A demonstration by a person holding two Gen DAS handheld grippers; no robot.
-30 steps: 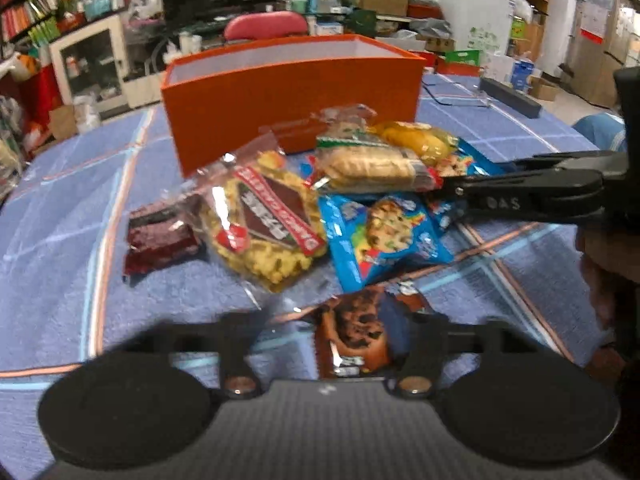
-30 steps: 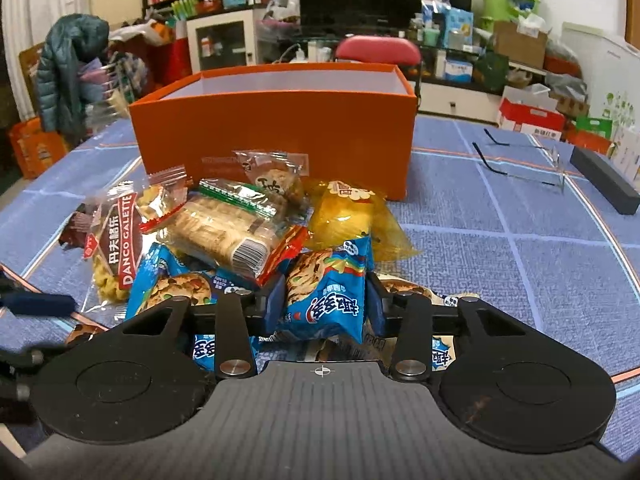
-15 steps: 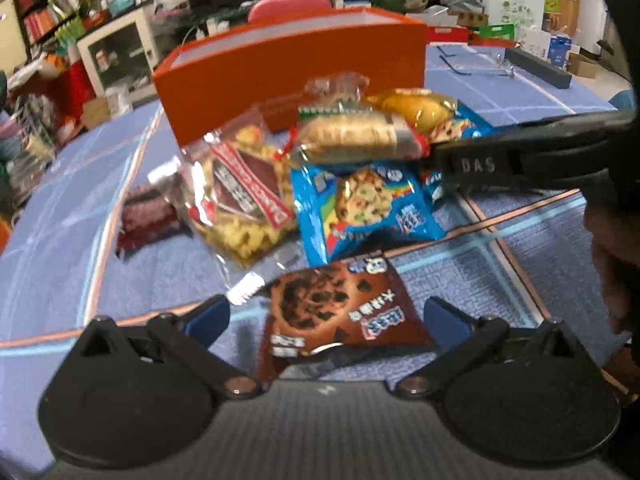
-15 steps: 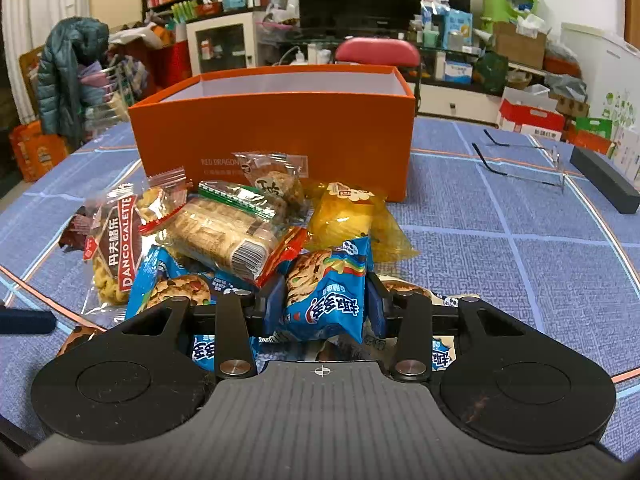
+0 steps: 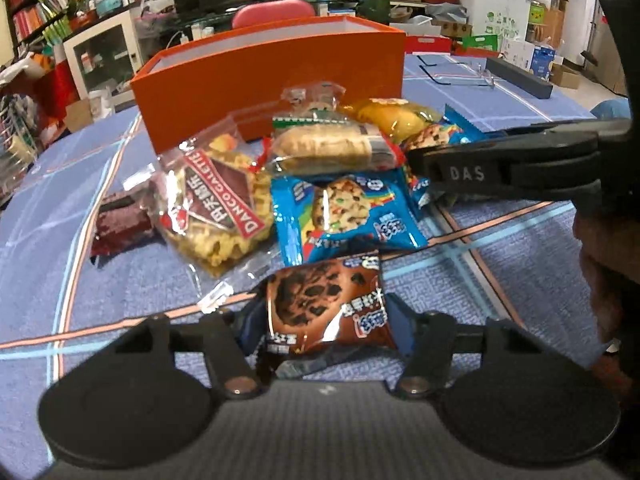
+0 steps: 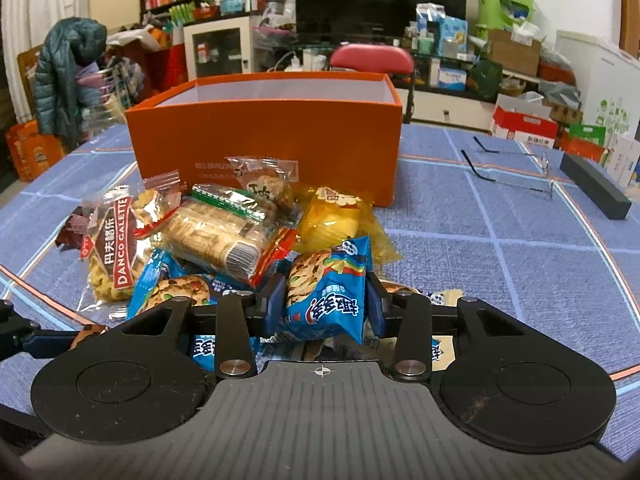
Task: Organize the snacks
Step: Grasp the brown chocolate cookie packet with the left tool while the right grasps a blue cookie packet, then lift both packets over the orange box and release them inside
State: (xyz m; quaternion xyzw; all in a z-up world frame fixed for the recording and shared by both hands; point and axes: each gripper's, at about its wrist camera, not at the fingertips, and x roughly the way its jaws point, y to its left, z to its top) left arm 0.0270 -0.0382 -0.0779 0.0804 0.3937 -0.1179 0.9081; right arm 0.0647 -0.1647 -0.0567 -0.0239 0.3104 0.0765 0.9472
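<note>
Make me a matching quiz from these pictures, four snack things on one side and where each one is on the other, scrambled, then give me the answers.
Column one:
1. brown cookie packet
2. blue cookie packet
3. orange box
4. yellow snack bag

Column two:
A. behind the snack pile, open at the top
B. between the fingers of the left gripper
C. in the pile, just in front of the box
D. between the fingers of the right gripper

Pairs: 1-B, 2-D, 3-A, 4-C
</note>
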